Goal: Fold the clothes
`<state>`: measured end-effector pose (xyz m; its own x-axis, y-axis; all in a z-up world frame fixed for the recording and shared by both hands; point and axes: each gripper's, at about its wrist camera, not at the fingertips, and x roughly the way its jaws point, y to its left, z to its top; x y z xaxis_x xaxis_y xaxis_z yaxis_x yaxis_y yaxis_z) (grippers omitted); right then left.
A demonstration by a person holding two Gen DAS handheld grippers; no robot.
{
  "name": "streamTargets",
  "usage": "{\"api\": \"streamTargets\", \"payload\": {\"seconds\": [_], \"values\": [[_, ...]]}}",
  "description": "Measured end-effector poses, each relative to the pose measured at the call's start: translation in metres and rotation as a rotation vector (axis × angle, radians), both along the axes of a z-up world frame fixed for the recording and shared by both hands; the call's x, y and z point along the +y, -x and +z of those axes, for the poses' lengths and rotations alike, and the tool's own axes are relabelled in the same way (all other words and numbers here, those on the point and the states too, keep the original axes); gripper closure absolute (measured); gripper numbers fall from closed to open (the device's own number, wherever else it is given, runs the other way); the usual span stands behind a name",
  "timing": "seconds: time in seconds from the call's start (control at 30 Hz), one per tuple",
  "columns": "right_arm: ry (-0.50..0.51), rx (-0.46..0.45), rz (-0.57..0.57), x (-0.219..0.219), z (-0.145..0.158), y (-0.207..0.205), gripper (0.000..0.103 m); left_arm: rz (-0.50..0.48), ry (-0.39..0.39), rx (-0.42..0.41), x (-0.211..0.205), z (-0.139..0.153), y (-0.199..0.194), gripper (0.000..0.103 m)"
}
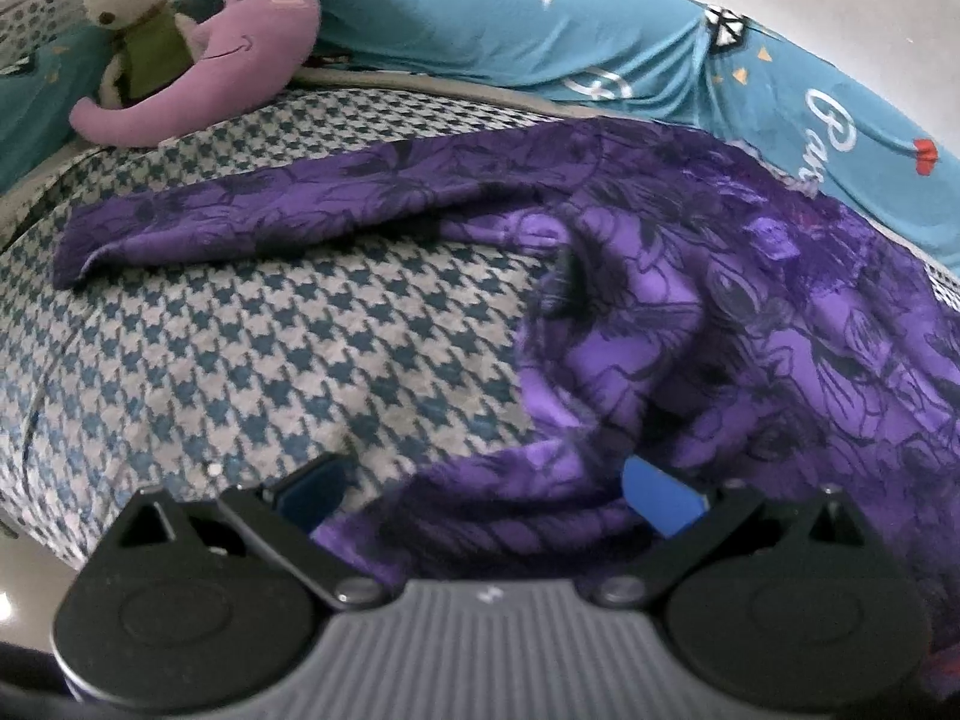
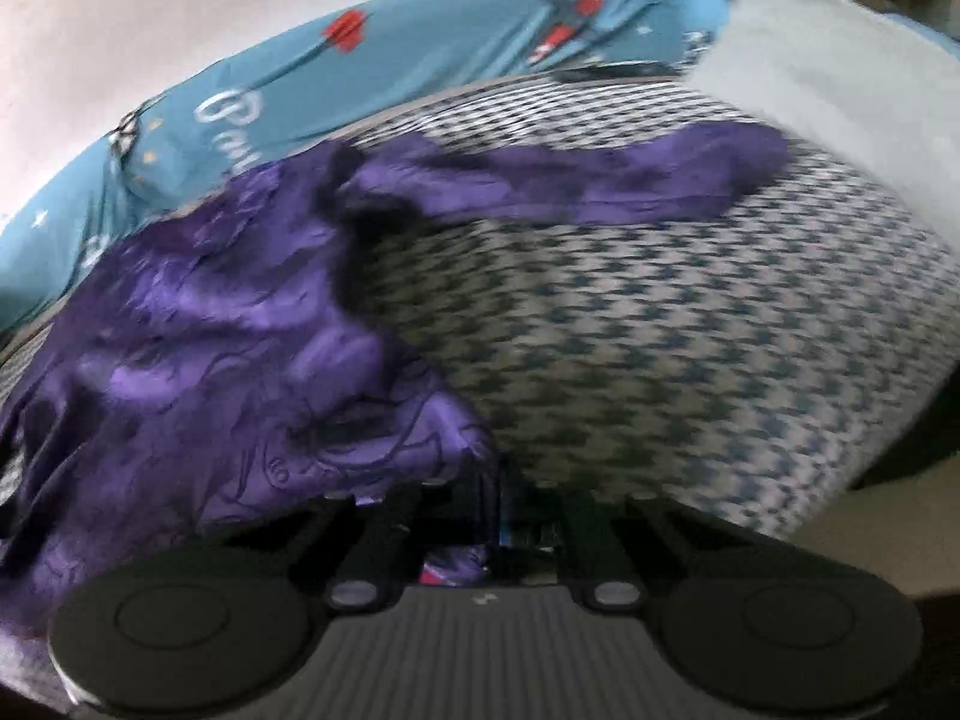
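Observation:
A purple garment [image 1: 720, 330] with a dark flower print lies crumpled on a houndstooth bed cover [image 1: 270, 348]. One sleeve [image 1: 270, 210] stretches out to the left. My left gripper [image 1: 486, 495] is open over the garment's near hem, its blue pads [image 1: 660, 498] wide apart with cloth lying loosely between them. In the blurred right wrist view the garment [image 2: 210, 330] fills the left side and its other sleeve [image 2: 600, 180] reaches right. My right gripper [image 2: 516, 516] is shut on the garment's near edge, and a bit of purple cloth shows between its fingers.
A teal printed blanket [image 1: 480, 18] runs along the far side of the bed by the white wall. A purple plush elephant [image 1: 252, 48] and a white plush bear [image 1: 120, 0] sit at the far left. A pale pillow [image 2: 840, 60] lies far right. The bed edge [image 2: 780, 510] drops off near right.

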<state>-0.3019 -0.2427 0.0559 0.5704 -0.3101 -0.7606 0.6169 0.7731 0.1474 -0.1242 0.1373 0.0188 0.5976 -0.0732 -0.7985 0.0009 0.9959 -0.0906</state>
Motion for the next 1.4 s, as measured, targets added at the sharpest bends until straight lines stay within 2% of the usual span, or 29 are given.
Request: {"api": "streamTargets", "payload": {"seconds": [0.13, 0.27, 0.43, 0.67, 0.8, 0.93, 1.17, 1.27, 1.4], "values": [[0.044, -0.033, -0.069, -0.001, 0.007, 0.008, 0.095, 0.031, 0.006, -0.003, 0.01, 0.002, 0.0, 0.0], [0.119, -0.098, -0.04, 0.012, 0.019, 0.008, 0.09, 0.045, 0.016, -0.017, 0.017, 0.009, 0.001, 0.0], [0.08, -0.109, 0.153, 0.035, 0.017, -0.012, 0.09, 0.03, 0.036, -0.014, 0.02, 0.017, 0.0, 0.0], [-0.015, -0.08, 0.396, 0.078, 0.002, -0.038, 0.089, -0.035, 0.013, -0.002, 0.016, 0.023, 0.004, 0.0], [-0.021, -0.073, 0.506, 0.105, -0.004, -0.049, 0.088, -0.037, 0.02, 0.025, 0.024, 0.022, 0.007, 0.0], [-0.014, -0.065, 0.635, 0.139, -0.009, -0.061, 0.088, -0.014, 0.082, 0.051, 0.04, 0.018, 0.007, 0.0], [0.016, -0.063, 0.869, 0.203, -0.015, -0.075, 0.088, 0.006, 0.128, 0.093, 0.057, 0.007, 0.006, 0.0], [0.017, -0.07, 0.927, 0.223, -0.017, -0.081, 0.088, -0.005, 0.162, 0.106, 0.062, 0.004, 0.006, 0.0], [0.027, -0.081, 0.988, 0.247, -0.02, -0.09, 0.087, -0.019, 0.169, 0.118, 0.064, 0.002, 0.007, 0.0]]}}
